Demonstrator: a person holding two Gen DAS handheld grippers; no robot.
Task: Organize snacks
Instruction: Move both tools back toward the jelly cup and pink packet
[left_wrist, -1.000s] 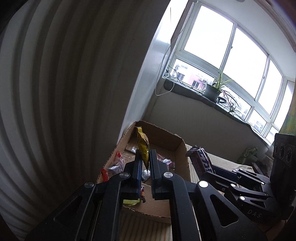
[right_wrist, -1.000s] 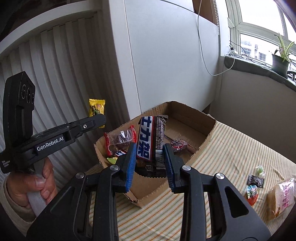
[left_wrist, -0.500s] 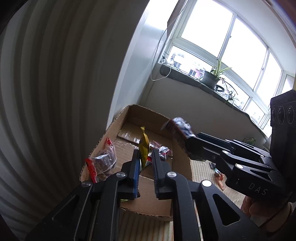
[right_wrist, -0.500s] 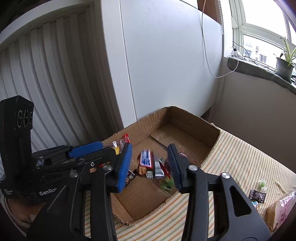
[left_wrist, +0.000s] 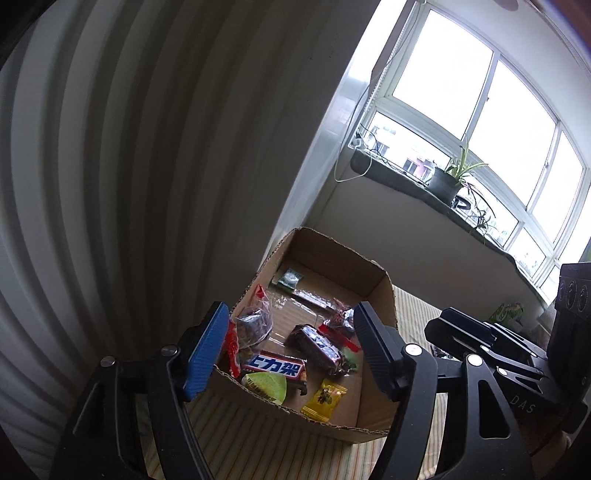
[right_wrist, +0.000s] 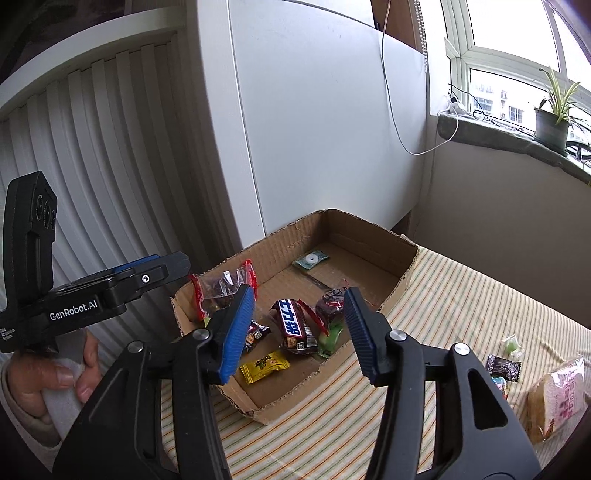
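An open cardboard box (left_wrist: 334, 245) (right_wrist: 369, 226) sits on the striped cloth with several snacks in it. A yellow candy (left_wrist: 325, 400) (right_wrist: 264, 365) lies near its front wall. Beside it are a dark chocolate bar with a blue label (left_wrist: 275, 365) (right_wrist: 293, 325), a red-edged clear bag (left_wrist: 251, 325) (right_wrist: 221, 286) and a green packet (left_wrist: 266, 384). My left gripper (left_wrist: 288, 332) (right_wrist: 177, 266) hangs over the box's front, its jaws opening, with nothing pressed between them. My right gripper (right_wrist: 298, 299) (left_wrist: 439, 328) hangs over the same box, jaws also opening and holding nothing.
Loose sweets (right_wrist: 504, 365) and a bagged bread (right_wrist: 557, 395) lie on the cloth to the right. A ribbed white panel (right_wrist: 110, 166) and a white cabinet (right_wrist: 314, 129) stand behind the box. A potted plant (right_wrist: 552, 122) is on the sill. A hand (right_wrist: 55, 380) holds the left gripper.
Both grippers have opened. The yellow candy left the left gripper and now lies in the box. The chocolate bars dropped from the right gripper into the box.
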